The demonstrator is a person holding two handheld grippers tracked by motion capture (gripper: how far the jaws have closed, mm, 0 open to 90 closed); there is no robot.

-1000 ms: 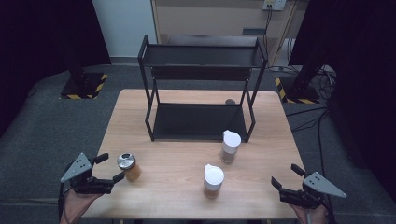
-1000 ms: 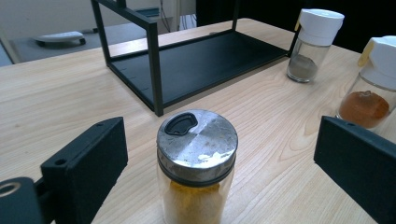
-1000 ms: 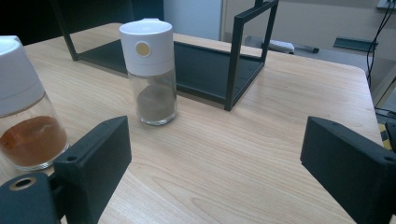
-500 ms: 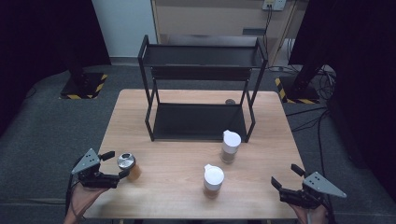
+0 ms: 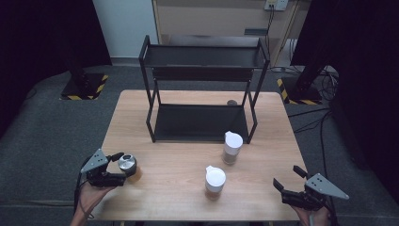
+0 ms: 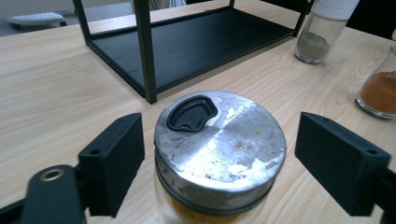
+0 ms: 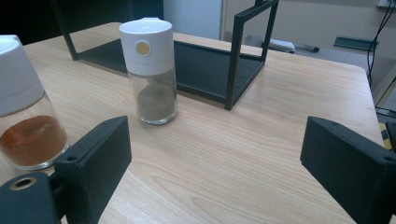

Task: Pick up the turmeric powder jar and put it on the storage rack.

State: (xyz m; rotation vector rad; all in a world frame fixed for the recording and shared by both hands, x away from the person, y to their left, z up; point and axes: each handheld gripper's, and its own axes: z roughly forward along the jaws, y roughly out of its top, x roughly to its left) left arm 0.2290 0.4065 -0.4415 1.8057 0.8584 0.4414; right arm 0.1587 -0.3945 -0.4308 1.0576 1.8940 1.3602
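Left claw (image 5: 118, 168) closing around jar (image 5: 128, 165).

Lab-like recording space; black curtains (image 5: 42, 33), hazard-striped stand bases (image 5: 82, 89), lone wooden table (image 5: 188, 165)

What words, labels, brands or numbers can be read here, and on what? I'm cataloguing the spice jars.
None can be read.
Metal-lidded jar: bare scratched lid, no print.
Two white-capped jars: plain caps, clear glass, no label; one has a blank tan dot.
Black rack: unmarked.
Yellow-black striped floor bases: stripes, no text.
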